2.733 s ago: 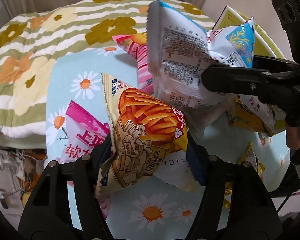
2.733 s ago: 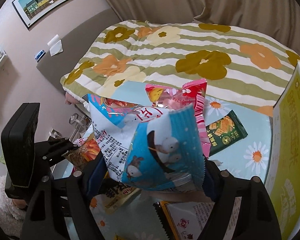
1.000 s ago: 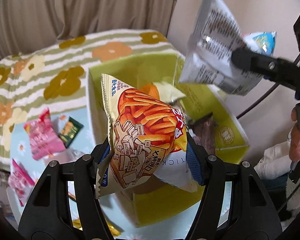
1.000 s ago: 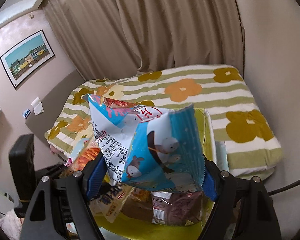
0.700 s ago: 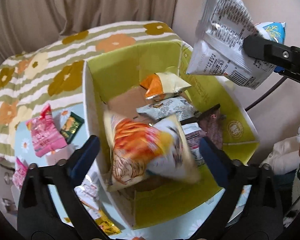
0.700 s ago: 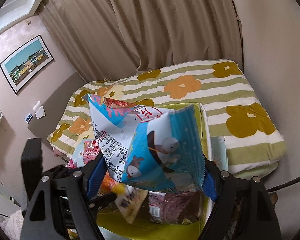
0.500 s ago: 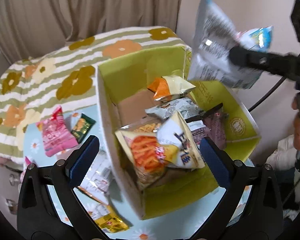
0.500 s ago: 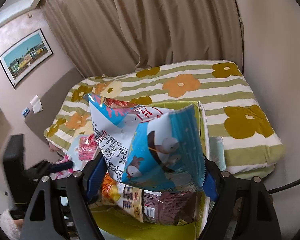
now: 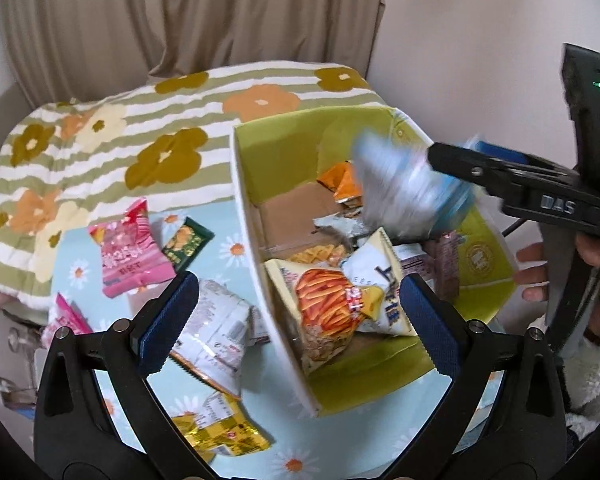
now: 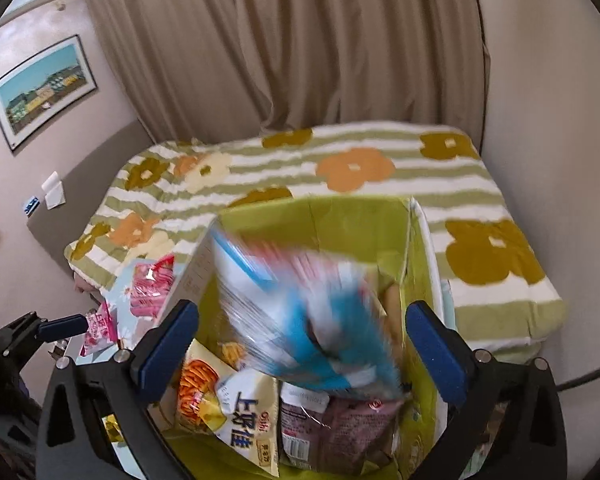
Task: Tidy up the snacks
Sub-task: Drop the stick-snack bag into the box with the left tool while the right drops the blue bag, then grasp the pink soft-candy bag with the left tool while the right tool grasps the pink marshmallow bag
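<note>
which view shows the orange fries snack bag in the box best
The left wrist view: the orange fries bag lies in the green box nearly whole, its front sharp and unblocked. The right wrist view catches it only low in the frame, partly behind a jaw pad and the blurred blue bag.

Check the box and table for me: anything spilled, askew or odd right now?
Nothing damaged. A blue-and-white bag is blurred mid-fall above the green box, between the right gripper's opening jaws. Several packets, like the pink one, lie outside on the table.

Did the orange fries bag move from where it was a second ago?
Yes. The orange fries bag dropped out of the left hand-held gripper and now lies inside the green box, near its front wall.
</note>
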The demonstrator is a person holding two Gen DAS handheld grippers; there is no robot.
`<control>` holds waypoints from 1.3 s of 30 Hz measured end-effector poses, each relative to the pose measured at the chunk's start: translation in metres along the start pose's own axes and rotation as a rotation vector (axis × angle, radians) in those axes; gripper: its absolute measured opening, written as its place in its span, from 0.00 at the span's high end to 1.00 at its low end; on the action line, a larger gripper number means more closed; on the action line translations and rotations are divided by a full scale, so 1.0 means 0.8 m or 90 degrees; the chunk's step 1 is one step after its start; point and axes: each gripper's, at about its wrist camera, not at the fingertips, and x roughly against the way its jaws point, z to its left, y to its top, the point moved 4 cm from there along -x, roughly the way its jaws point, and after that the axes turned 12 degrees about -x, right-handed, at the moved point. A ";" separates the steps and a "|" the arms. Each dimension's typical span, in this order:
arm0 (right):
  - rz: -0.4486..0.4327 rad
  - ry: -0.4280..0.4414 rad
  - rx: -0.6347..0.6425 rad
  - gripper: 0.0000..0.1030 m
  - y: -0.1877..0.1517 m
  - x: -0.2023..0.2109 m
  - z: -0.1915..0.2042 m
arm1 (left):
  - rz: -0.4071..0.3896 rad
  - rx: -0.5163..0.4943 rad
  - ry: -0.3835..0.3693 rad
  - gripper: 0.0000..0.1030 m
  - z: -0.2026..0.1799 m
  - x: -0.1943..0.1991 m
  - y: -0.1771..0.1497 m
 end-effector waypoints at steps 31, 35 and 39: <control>0.007 0.099 0.135 0.00 -0.021 0.012 0.196 | -0.016 0.176 0.161 0.03 0.168 0.107 -0.129; 0.025 0.080 0.134 0.00 -0.027 -0.028 0.234 | -0.006 0.185 0.169 0.03 0.225 0.109 -0.157; 0.066 0.078 0.111 0.00 -0.038 -0.076 0.269 | 0.028 0.157 0.149 0.03 0.280 0.092 -0.183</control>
